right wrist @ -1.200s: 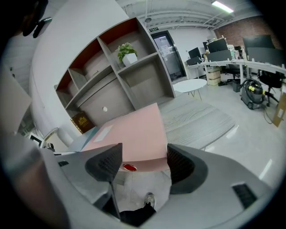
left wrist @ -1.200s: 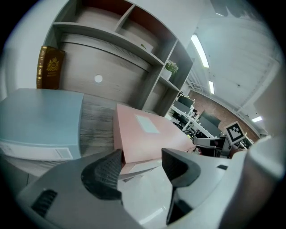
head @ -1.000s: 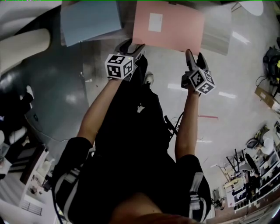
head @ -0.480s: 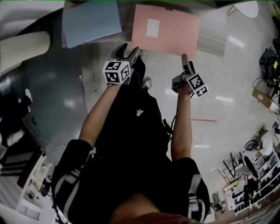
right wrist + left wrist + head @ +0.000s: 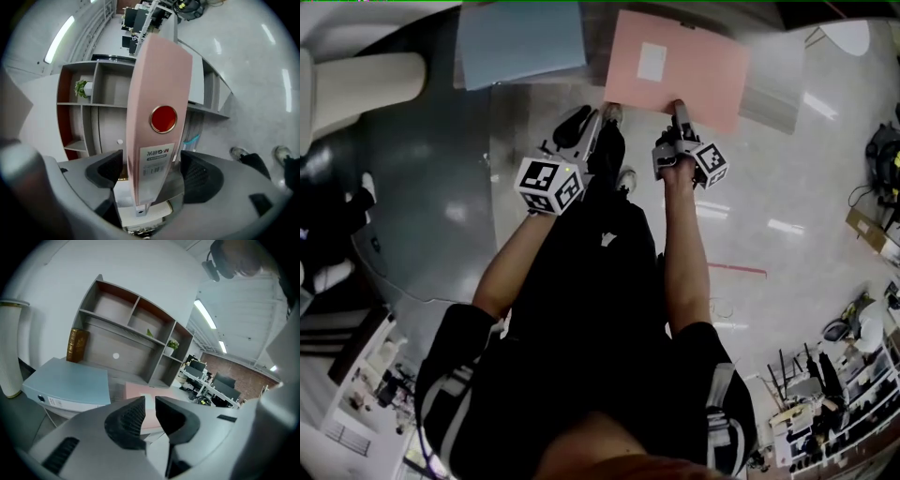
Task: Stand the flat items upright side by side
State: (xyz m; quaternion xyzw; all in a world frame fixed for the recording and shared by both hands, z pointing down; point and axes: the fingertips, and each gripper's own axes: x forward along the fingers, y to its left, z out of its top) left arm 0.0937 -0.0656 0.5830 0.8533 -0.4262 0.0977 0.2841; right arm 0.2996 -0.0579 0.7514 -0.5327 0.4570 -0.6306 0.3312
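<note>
Between the jaws of the right gripper (image 5: 152, 171) stands the spine of the pink lever-arch binder (image 5: 157, 84). These jaws are spread wide and have just been opening. The pads flank the spine without clamping it. A gap shows at one pad; at the other, contact cannot be confirmed. The spine carries a red round finger hole (image 5: 163, 118) and a white printed label (image 5: 157, 152) below it.

From the head view, the right gripper meets the near edge of the pink binder, which lies flat on the desk (image 5: 595, 56) with its broad cover facing up.

The left gripper (image 5: 150, 401) is empty. Its jaws have just been closing and now stand nearly together, with only a narrow slot between the ribbed pads. It hangs in the air short of the desk edge, clear of both binders.

A light blue binder (image 5: 70, 383) lies flat on the desk to the left of the pink one, apart from it, spine toward the person. Neither binder is upright.

Behind the binders, a grey open shelf unit (image 5: 131, 333) stands against the white wall. A brown book (image 5: 77, 345) stands upright at its left end, and a small potted plant (image 5: 172, 344) sits on a right-hand shelf. A cream cylinder (image 5: 10, 352) stands at the far left.
</note>
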